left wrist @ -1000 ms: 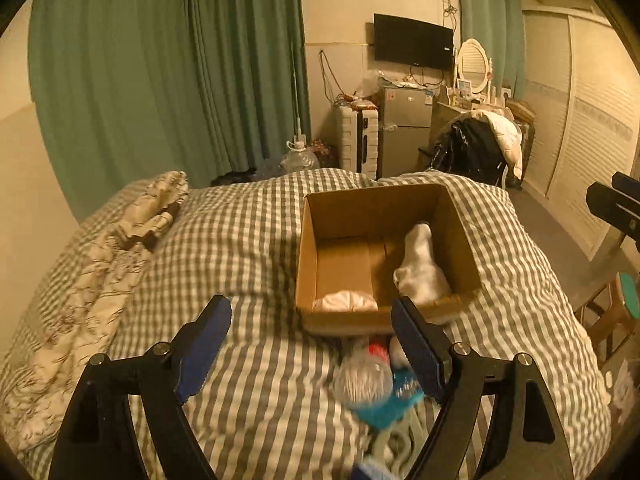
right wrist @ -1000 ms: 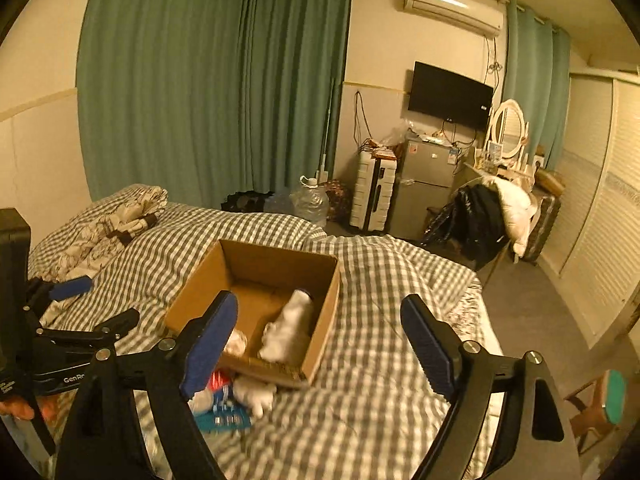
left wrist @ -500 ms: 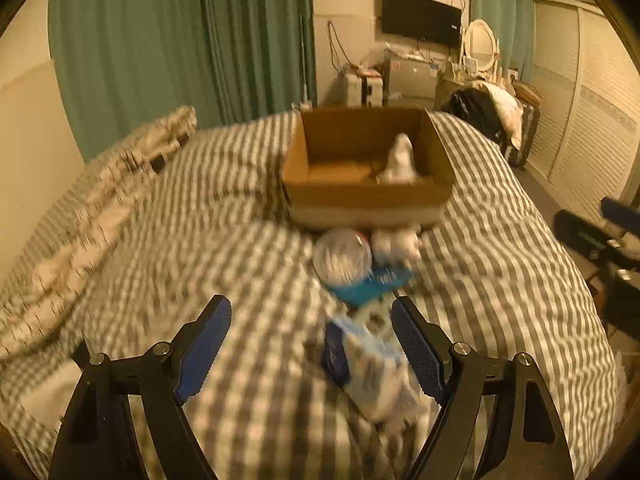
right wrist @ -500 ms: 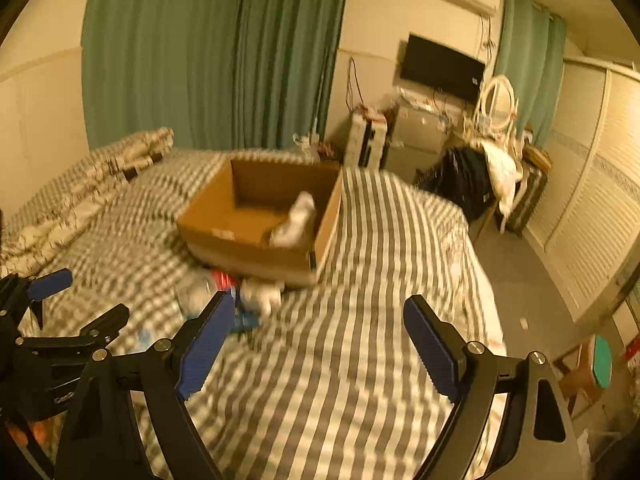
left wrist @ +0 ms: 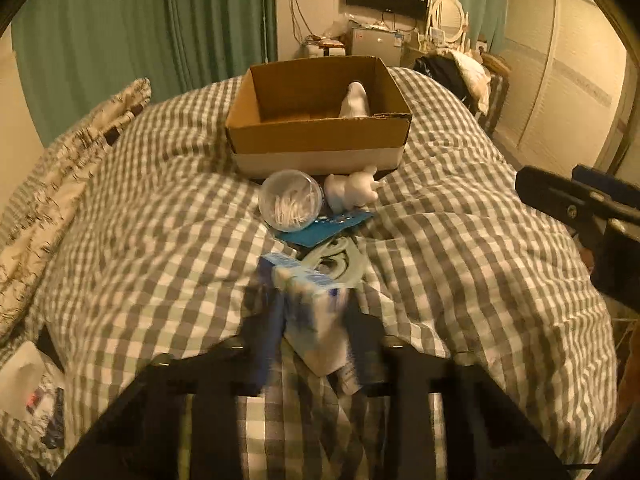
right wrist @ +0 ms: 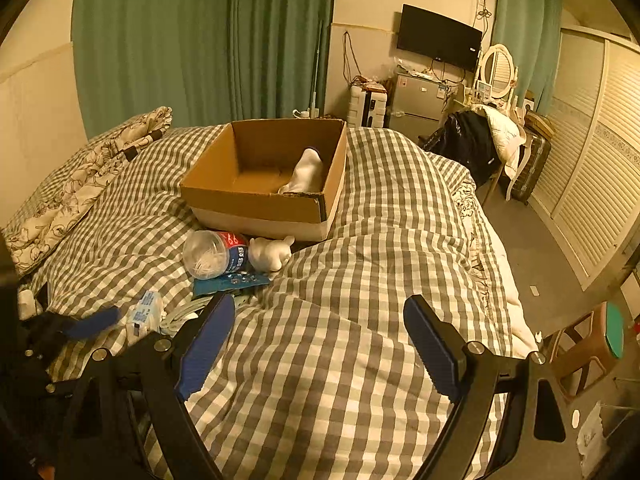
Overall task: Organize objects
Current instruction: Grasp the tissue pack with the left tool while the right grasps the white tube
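Though blurred, one pack (left wrist: 320, 328) between tongs (left wrist: 311, 308)

A bedroom: checked bed (right wrist: 360, 340), curtains (right wrist: 200, 40), television (right wrist: 439, 38)

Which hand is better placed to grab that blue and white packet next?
Left. The left gripper already has its fingers either side of the blue and white packet; the right gripper is open over bare duvet.

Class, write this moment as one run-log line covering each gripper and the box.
left gripper: closing around tissue pack | right gripper: open, empty | cardboard box: holds a white item | phase: grasp
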Available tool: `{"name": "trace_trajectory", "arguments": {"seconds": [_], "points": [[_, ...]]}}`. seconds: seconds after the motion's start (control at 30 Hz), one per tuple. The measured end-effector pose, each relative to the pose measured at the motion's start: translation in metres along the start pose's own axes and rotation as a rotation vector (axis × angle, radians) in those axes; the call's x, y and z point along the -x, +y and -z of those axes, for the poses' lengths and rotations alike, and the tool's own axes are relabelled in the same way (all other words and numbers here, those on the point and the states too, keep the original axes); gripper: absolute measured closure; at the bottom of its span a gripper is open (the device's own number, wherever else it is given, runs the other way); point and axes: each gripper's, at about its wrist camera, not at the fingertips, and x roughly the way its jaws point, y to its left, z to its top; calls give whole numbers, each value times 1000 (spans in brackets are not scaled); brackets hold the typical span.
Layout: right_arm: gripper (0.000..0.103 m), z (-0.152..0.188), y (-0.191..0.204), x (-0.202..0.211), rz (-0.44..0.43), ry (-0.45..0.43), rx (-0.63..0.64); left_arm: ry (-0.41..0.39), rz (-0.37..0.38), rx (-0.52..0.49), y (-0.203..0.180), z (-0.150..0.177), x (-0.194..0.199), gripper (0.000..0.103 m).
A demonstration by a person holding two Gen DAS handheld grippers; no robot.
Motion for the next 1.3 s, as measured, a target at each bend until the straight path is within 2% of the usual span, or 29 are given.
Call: {"name": "trace_trajectory", "arguments": {"seconds": [0.07,0.33,0.5,0.7,0.8,0.87,1.0,1.07,1.2,1.27,1.3], "points": [[17,0,3,-1,-2,6,4,-25,0,-3,3,-1,8,81],[17,3,27,2,-38,12,42,-135,-34,10,27,-13,45,81],[17,9,55,-8,-83,56,83,-131,-70,21,49,-11,46,81],[19,27,96,-35,-135,159,158,-133,-85,41,69,-2,46,81],[31,37,111,-50,-154,212,182,-135,-76,55,78,1,47,81],[44,41,116,-60,-163,239,190,-136,-67,59,82,3,47,81],[63,47,124,-71,-185,287,204,-137,-50,64,84,6,48,81],[78,50,128,-73,-217,307,206,-138,-37,73,86,6,49,81],[79,50,130,-63,-212,296,233,-139,-27,86,89,7,51,81],[89,48,129,-54,-216,276,231,-140,-22,90,89,7,52,81],[89,47,127,-48,-215,265,234,-140,-18,92,89,7,53,81]]}}
